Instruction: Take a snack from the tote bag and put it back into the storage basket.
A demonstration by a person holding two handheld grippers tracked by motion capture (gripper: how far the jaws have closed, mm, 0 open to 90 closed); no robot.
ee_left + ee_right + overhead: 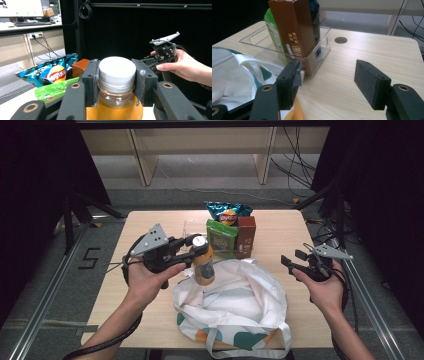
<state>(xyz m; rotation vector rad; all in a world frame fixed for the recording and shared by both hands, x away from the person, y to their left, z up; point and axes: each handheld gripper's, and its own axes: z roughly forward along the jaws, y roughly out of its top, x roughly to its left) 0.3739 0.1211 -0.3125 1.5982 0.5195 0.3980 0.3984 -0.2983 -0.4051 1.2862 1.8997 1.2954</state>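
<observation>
The left gripper (196, 251) has its fingers (90, 80) clenched on the white cap and neck of a bottle (203, 265) of orange drink, holding it upright above the desk (280, 232), over the rim of the white bag (235, 312). The right gripper (292, 261) hovers to the bag's right with fingers (372, 83) released and nothing between them. Behind the bag, a clear bin (319, 52) holds a brown box (245, 236), a green pack (221, 236) and a blue chip bag (228, 212).

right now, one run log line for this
left gripper: shut on bottle neck | right gripper: open | bottle over tote bag
</observation>
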